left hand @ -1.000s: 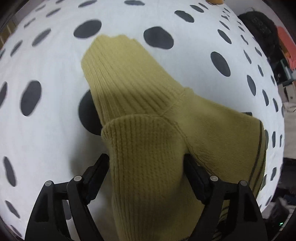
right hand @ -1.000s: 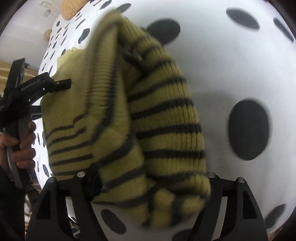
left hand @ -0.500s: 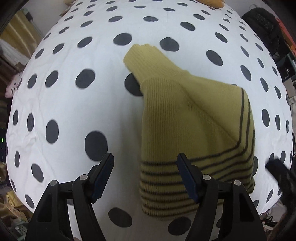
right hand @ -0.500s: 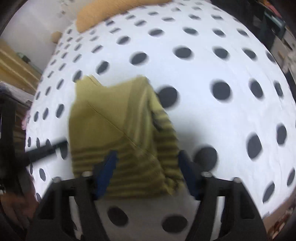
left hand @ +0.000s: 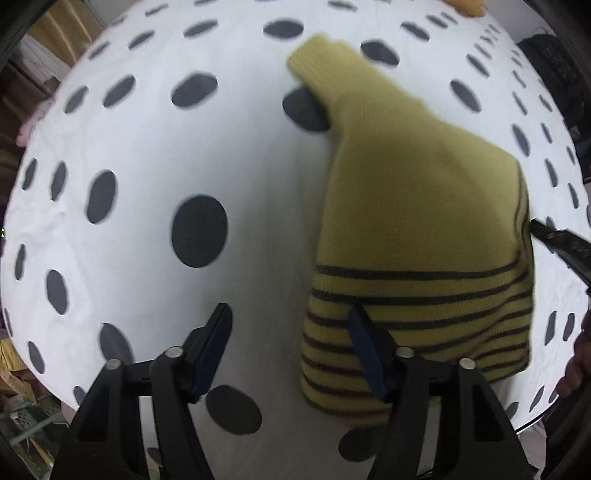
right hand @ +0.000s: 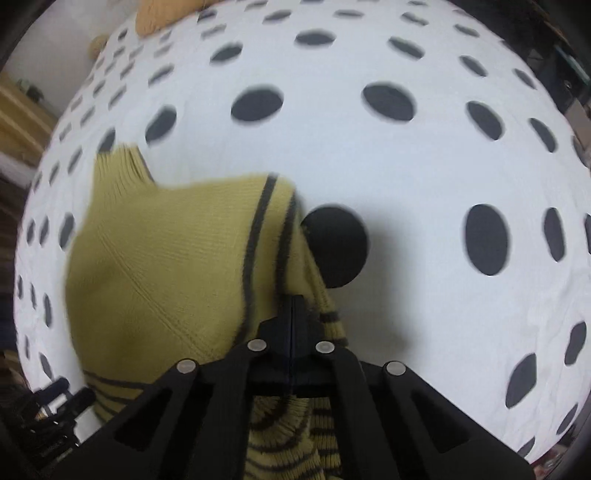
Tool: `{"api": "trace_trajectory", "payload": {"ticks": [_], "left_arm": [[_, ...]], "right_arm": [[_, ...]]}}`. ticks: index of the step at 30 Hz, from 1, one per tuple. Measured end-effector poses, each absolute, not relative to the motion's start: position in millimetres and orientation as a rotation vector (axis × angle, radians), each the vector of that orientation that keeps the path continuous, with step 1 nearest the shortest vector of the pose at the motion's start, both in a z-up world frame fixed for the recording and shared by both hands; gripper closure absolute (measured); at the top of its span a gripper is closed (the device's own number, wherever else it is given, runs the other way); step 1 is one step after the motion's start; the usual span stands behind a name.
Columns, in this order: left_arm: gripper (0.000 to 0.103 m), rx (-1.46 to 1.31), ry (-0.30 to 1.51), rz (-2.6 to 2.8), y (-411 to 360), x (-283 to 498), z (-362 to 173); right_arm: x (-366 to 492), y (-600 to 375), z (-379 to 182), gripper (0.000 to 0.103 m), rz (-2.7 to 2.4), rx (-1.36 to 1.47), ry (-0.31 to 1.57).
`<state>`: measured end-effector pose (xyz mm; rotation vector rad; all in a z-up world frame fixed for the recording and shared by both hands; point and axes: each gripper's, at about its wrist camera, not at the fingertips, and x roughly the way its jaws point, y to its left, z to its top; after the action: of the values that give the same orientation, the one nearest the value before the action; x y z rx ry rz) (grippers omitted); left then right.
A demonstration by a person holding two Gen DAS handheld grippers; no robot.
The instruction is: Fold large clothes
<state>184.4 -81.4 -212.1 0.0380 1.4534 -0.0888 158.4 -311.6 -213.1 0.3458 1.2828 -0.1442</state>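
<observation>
A mustard-yellow knit sweater with dark stripes lies folded on a white bed sheet with black dots. My left gripper is open and empty, just left of the sweater's striped lower edge, its right finger over the fabric. In the right wrist view the sweater lies at lower left. My right gripper has its jaws closed together over the sweater's striped right edge; whether fabric is pinched between them does not show. The right gripper's tip also shows at the right edge of the left wrist view.
The dotted sheet stretches far to the right and back. An orange-yellow pillow lies at the far head of the bed. Dark bags and clutter stand beyond the bed's right side. The bed's near edge runs just below both grippers.
Both grippers let go of the sweater and pulled back. Since then the left gripper has come closer, still open, and the right gripper has closed at the sweater's striped edge.
</observation>
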Motion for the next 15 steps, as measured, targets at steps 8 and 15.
{"api": "trace_trajectory", "payload": {"ticks": [8, 15], "left_arm": [[0.040, -0.024, 1.375, -0.157, -103, 193, -185], [0.040, -0.085, 1.370, -0.164, -91, 239, -184]], "right_arm": [[189, -291, -194, 0.101, 0.025, 0.424, 1.231], [201, -294, -230, 0.103, -0.080, 0.315, 1.341]]}}
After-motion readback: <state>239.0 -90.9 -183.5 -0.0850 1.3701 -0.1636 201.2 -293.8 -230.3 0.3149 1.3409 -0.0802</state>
